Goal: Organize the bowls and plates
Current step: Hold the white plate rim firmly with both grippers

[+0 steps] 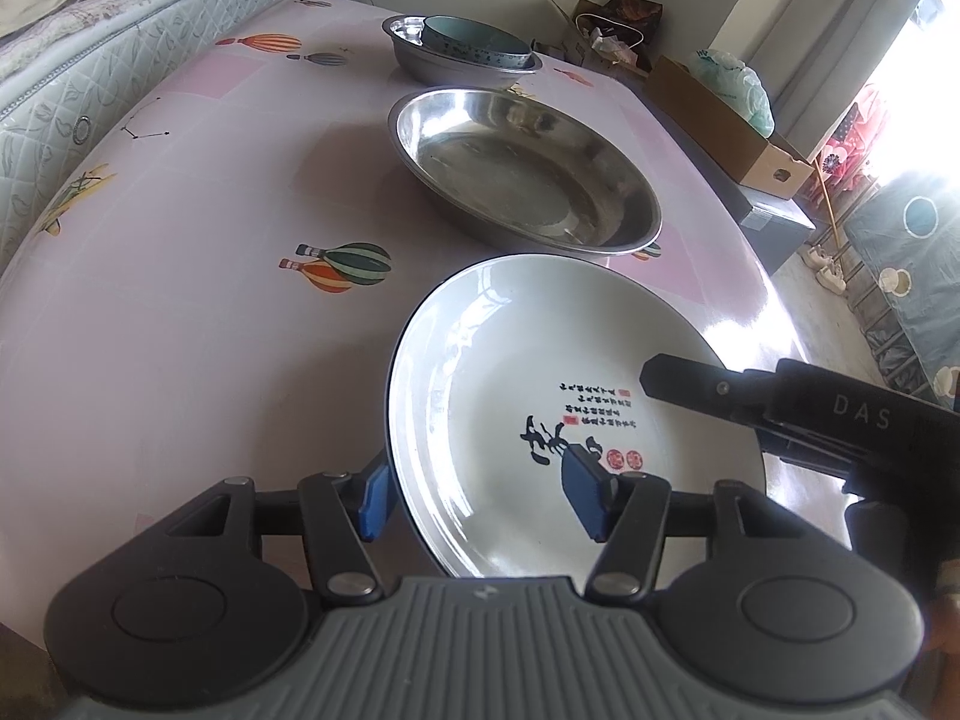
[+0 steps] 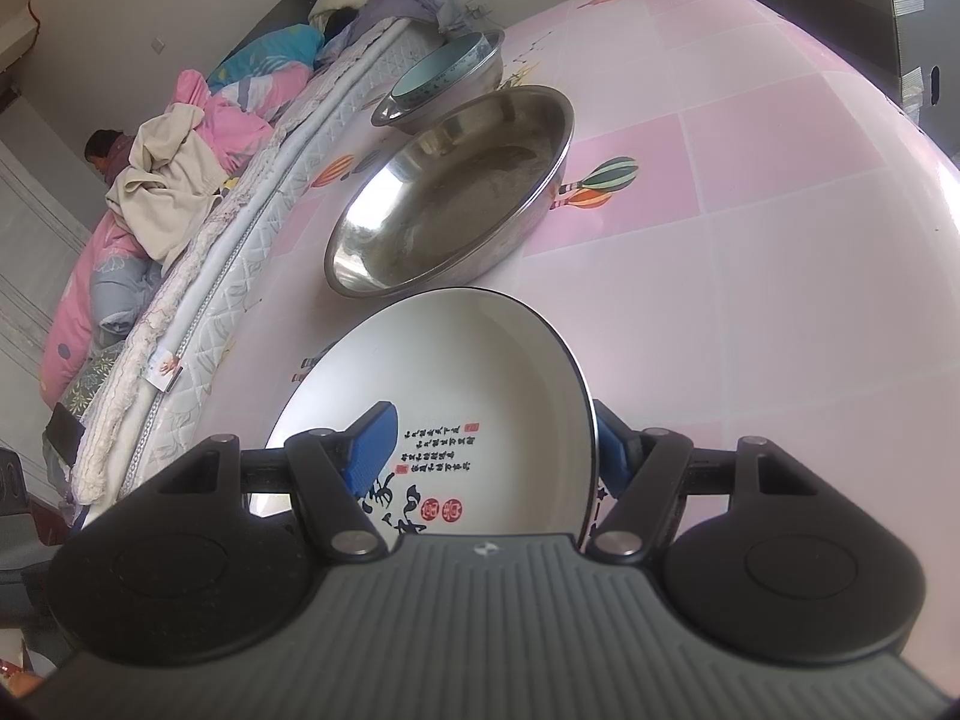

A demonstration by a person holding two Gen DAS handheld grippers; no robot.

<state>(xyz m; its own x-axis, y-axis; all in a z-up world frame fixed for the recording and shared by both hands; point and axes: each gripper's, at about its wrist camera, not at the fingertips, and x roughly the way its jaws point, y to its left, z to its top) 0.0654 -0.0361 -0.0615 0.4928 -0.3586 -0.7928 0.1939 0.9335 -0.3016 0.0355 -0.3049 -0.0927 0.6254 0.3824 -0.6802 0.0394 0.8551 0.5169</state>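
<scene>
The white plate (image 1: pixel 510 396) is glossy, dark-rimmed, and printed with black calligraphy and small red seals; it sits on the pink balloon-patterned table (image 1: pixel 180 360), at 6 o'clock from the wide steel dish (image 1: pixel 522 174), which is bare and scuffed inside. The left gripper (image 1: pixel 480 489) straddles the plate's rim with its blue pads spread, one outside and one over the inside, and the right gripper (image 2: pixel 498 456) straddles the opposite rim likewise; whether any pad presses I cannot tell. At 12 o'clock beyond the dish, a pale blue bowl (image 1: pixel 480 42) nests inside a smaller steel bowl (image 1: pixel 420 60).
</scene>
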